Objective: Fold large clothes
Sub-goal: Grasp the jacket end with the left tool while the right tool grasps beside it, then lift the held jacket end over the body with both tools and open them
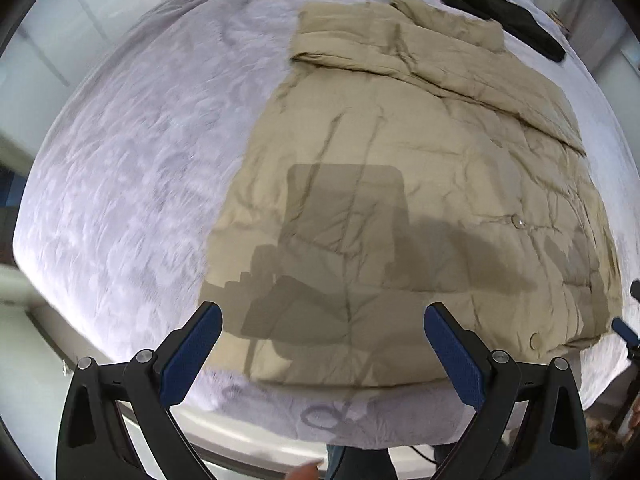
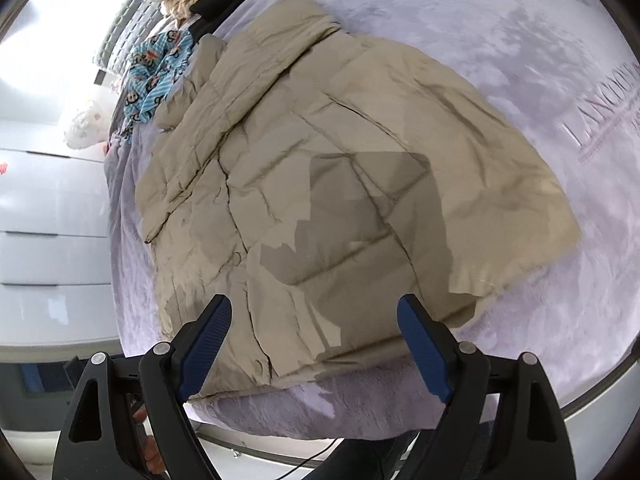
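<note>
While both grippers hang above the near edge of the bed, the beige quilted puffer jacket [image 1: 404,184] lies flat on the pale lavender plush bedspread [image 1: 132,168], partly folded, with a sleeve laid across its upper part. Its hem runs along the bed's near edge, and its long axis runs from that edge towards the far end, where a black garment [image 1: 504,12] and a blue patterned cloth [image 2: 156,76] are heaped.

The left gripper [image 1: 322,354] has its blue-padded fingers [image 1: 192,354] spread wide with nothing between them; it looks down over the hem's left part. The right gripper [image 2: 314,346] is likewise wide apart and empty, over the hem's right part.

Neither pad touches the fabric. The jacket lies ahead of and below both sets of fingers, and both hands seem about equally near the hem, one towards each bottom corner. By my reading, the next fold would bring the hem up along the long axis towards the collar, so each gripper would need to drop onto its own corner of the hem.
</note>
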`<state>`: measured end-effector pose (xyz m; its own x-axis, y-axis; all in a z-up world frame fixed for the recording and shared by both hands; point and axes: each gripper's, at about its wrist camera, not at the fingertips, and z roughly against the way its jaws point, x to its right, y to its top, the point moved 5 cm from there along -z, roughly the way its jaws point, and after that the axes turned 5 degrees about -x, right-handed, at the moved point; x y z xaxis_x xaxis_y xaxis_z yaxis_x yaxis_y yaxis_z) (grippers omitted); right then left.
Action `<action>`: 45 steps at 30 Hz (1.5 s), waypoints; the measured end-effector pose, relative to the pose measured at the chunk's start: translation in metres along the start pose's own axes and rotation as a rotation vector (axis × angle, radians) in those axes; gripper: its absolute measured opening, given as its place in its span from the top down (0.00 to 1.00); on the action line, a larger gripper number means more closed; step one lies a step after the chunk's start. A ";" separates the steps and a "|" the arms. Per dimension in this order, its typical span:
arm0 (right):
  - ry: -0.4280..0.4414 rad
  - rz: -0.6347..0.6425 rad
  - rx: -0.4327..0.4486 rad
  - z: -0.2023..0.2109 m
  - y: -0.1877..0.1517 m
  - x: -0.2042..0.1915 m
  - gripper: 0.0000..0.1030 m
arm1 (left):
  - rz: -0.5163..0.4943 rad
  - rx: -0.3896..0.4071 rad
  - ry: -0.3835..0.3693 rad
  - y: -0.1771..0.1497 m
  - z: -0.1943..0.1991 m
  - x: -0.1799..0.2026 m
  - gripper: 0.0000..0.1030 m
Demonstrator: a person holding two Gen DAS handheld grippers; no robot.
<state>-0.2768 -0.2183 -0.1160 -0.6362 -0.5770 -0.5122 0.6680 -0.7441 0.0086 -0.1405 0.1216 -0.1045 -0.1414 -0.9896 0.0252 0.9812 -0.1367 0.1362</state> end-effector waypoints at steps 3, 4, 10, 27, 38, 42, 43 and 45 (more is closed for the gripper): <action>0.006 -0.013 -0.006 0.002 0.003 0.008 0.15 | 0.068 -0.021 -0.004 -0.008 -0.004 -0.012 0.02; 0.005 -0.018 -0.013 0.003 0.003 0.010 0.15 | 0.092 -0.028 -0.011 -0.011 -0.005 -0.014 0.02; 0.074 -0.125 -0.037 0.011 0.013 0.043 0.15 | 0.215 -0.073 -0.199 -0.030 -0.015 -0.020 0.02; 0.232 -0.457 -0.104 -0.022 0.008 0.128 0.15 | 0.485 -0.120 -0.430 -0.046 -0.067 -0.054 0.02; 0.283 -0.503 -0.051 -0.019 0.023 0.114 0.88 | 0.380 -0.034 -0.569 -0.004 -0.025 -0.047 0.89; 0.277 -0.392 0.007 0.007 0.033 0.085 0.90 | 0.291 0.063 -0.597 0.027 0.020 -0.042 0.89; 0.276 -0.361 0.021 0.014 0.037 0.076 0.90 | 0.262 0.086 -0.595 0.036 0.031 -0.040 0.89; 0.267 -0.285 0.058 0.031 0.051 0.052 0.90 | 0.217 0.117 -0.588 0.053 0.047 -0.039 0.89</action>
<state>-0.2884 -0.2966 -0.1154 -0.6647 -0.2423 -0.7067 0.4516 -0.8839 -0.1217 -0.0892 0.1550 -0.0521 -0.0224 -0.8000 0.5996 0.9796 0.1024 0.1732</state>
